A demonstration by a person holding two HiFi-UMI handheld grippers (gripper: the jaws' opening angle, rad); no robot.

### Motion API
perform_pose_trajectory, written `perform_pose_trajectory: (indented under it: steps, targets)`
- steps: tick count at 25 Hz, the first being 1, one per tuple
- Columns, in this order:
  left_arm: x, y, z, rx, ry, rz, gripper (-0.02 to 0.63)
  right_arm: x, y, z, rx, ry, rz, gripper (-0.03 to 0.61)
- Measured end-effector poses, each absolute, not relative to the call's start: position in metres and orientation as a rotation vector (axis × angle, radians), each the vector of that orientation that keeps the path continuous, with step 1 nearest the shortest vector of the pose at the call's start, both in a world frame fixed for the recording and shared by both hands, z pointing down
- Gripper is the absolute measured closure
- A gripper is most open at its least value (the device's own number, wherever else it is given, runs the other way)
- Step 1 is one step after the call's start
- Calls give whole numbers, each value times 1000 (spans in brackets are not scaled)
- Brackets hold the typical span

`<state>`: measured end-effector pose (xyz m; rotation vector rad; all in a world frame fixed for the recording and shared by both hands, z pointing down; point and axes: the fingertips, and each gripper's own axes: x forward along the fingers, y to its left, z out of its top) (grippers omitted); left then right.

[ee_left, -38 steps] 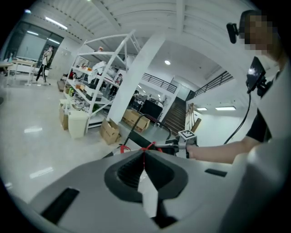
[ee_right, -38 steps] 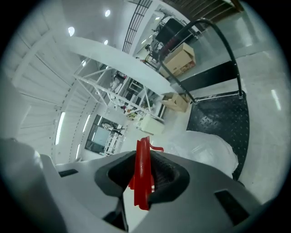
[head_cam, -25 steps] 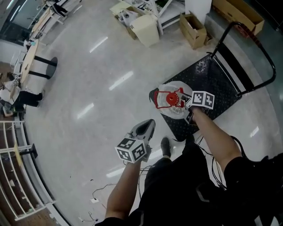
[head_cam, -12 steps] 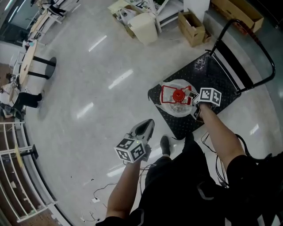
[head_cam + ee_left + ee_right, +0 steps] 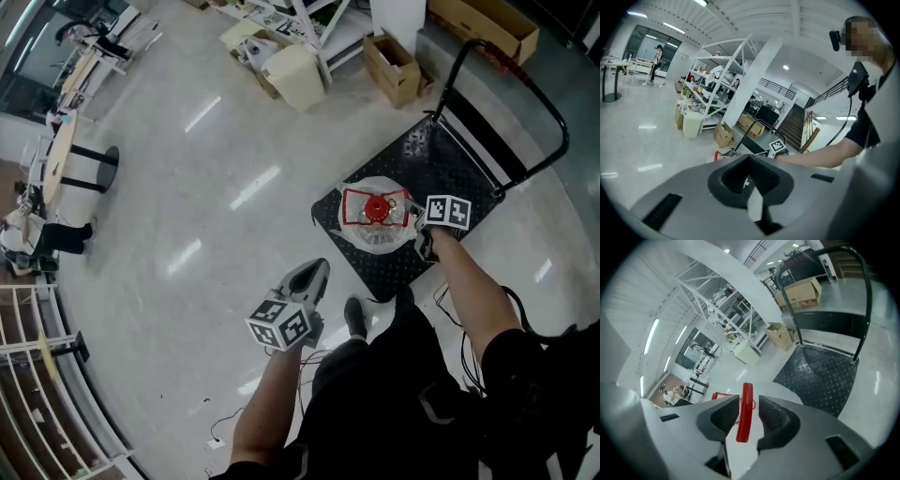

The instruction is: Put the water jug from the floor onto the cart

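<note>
Jug [image 5: 375, 228] shifted further onto cart [image 5: 448, 159]; right tongs [image 5: 415, 223] just opening, red handle [image 5: 745, 414] loose between jaws; left tongs [image 5: 315, 273] closed, empty, lower centre.

Workshop-warehouse hall — white shelving [image 5: 712, 79], cardboard boxes [image 5: 394, 58], platform cart [image 5: 450, 169], worktables [image 5: 61, 141], polished floor [image 5: 187, 234].

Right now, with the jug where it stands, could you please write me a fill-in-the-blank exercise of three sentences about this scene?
1. The water jug stands on the black ____.
2. The jug's handle, between the jaws of the right gripper, is ____ in colour.
3. The left gripper, over the floor, holds ____.

Missing words: cart; red; nothing.

Note: the right gripper's jaws have just been opening, with the handle between them.
</note>
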<state>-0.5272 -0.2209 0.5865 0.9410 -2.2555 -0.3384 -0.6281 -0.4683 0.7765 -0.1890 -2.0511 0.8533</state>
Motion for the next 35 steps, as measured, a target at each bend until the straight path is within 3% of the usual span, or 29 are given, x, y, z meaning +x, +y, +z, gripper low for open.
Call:
perform_pose_trajectory:
  steps: [4,12,14,16,20,35]
  targets:
    - [-524,-235,563,998,-2252,-313,612,-613,-497,736,-164,-2146,747,466]
    - [-537,-278,487,1292,-2317,-246,613,-594,-527,566,-266,-2506,535,477]
    - [-538,-290,468,1369,-2326,-244,614,-582,-527,527,-269,-2568,478,507]
    - [-536,-300,452,1432,-2330,-256,614,-566,-530,498,-244,-2604,427,577]
    - [-538,-315,425,1541,-2339,-283,614,-542,-535,452,-207,-2686,377,577]
    - [-468,-362,414,1997,-2068,-280,614,-392,-534,412,191,-2743,309,577]
